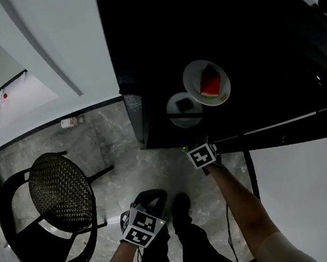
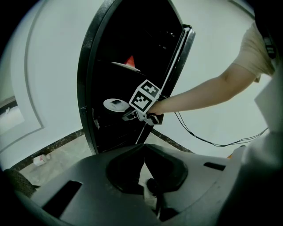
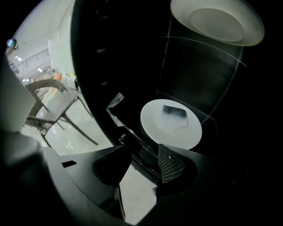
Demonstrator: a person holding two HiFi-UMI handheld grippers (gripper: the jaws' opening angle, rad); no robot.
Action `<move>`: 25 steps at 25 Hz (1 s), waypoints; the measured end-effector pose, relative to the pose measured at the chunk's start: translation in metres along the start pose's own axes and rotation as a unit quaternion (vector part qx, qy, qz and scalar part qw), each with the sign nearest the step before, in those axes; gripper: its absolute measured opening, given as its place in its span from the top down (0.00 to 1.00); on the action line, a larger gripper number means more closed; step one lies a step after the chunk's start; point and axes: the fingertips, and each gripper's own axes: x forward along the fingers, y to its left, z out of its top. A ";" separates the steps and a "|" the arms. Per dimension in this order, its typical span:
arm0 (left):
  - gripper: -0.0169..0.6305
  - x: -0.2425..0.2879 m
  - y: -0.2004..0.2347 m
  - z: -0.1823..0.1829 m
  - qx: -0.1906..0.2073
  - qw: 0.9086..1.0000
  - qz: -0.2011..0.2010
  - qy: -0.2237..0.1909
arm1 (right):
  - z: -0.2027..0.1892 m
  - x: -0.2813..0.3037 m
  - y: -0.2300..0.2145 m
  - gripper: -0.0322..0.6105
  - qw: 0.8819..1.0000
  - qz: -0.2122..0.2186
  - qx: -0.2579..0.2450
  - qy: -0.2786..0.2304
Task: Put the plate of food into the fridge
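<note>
The black fridge (image 1: 145,71) stands open. On an upper glass shelf lies a white plate with a red watermelon slice (image 1: 206,82); it also shows in the left gripper view (image 2: 126,64). A second white plate with a dark piece of food (image 3: 171,124) rests on a lower shelf (image 1: 184,109). My right gripper (image 3: 145,154) is open and empty at the fridge's front edge (image 1: 201,151), its fingertips just short of the lower plate. My left gripper (image 2: 144,148) is shut on nothing and hangs low in front of the fridge (image 1: 144,210), apart from both plates.
A black wicker chair (image 1: 60,193) stands on the marble floor to the left. A small bottle (image 1: 69,122) lies by the wall. The open fridge door (image 2: 177,57) is at the right, and a thin cable (image 2: 199,134) trails below the arm.
</note>
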 end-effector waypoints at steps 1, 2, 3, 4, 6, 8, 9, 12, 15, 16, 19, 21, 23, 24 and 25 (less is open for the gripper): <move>0.96 -0.002 0.003 -0.001 -0.001 1.000 0.004 0.000 | 0.002 0.001 -0.003 0.64 1.000 -0.003 0.003 -0.001; 0.96 -0.004 0.005 -0.002 -0.002 1.000 0.008 0.000 | 0.003 -0.001 -0.005 0.64 1.000 -0.003 0.008 -0.004; 0.96 -0.005 0.006 -0.004 -0.003 1.000 0.012 0.001 | 0.005 -0.004 -0.005 0.64 1.000 -0.004 0.009 -0.009; 0.96 -0.006 0.007 -0.006 -0.004 1.000 0.014 0.001 | 0.006 -0.008 -0.004 0.64 1.000 -0.006 0.008 -0.015; 0.96 -0.007 0.007 -0.008 -0.008 1.000 0.016 0.000 | 0.007 -0.019 -0.002 0.64 1.000 -0.011 0.002 -0.029; 0.96 -0.009 0.005 -0.004 -0.010 1.000 0.018 -0.007 | 0.007 -0.027 0.002 0.64 0.999 -0.014 0.000 -0.041; 0.96 -0.010 0.005 0.001 -0.012 1.000 0.018 -0.011 | 0.006 -0.030 0.003 0.64 0.999 -0.013 0.002 -0.043; 0.96 -0.015 0.005 0.010 -0.016 0.999 0.024 -0.017 | 0.011 -0.044 0.008 0.64 0.999 -0.010 0.011 -0.042; 0.96 -0.022 0.010 0.015 -0.030 0.998 0.044 -0.016 | 0.017 -0.063 0.014 0.64 0.999 -0.011 0.034 -0.038; 0.96 -0.025 0.012 0.017 -0.036 0.998 0.053 -0.017 | 0.018 -0.068 0.015 0.64 0.998 -0.009 0.047 -0.037; 0.96 -0.037 0.015 0.027 -0.053 0.996 0.068 -0.026 | 0.023 -0.089 0.023 0.66 0.996 -0.008 0.088 -0.032; 0.96 -0.047 0.012 0.034 -0.055 0.996 0.067 -0.033 | 0.028 -0.108 0.028 0.87 0.995 -0.018 0.099 -0.024; 0.96 -0.059 0.008 0.044 -0.054 0.995 0.069 -0.036 | 0.031 -0.126 0.033 0.91 0.995 -0.023 0.098 -0.018; 0.96 -0.066 0.006 0.048 -0.054 0.995 0.072 -0.038 | 0.033 -0.134 0.035 0.91 0.995 -0.023 0.098 -0.015; 0.96 -0.073 0.005 0.053 -0.056 0.995 0.075 -0.040 | 0.035 -0.143 0.038 0.91 0.995 -0.022 0.099 -0.013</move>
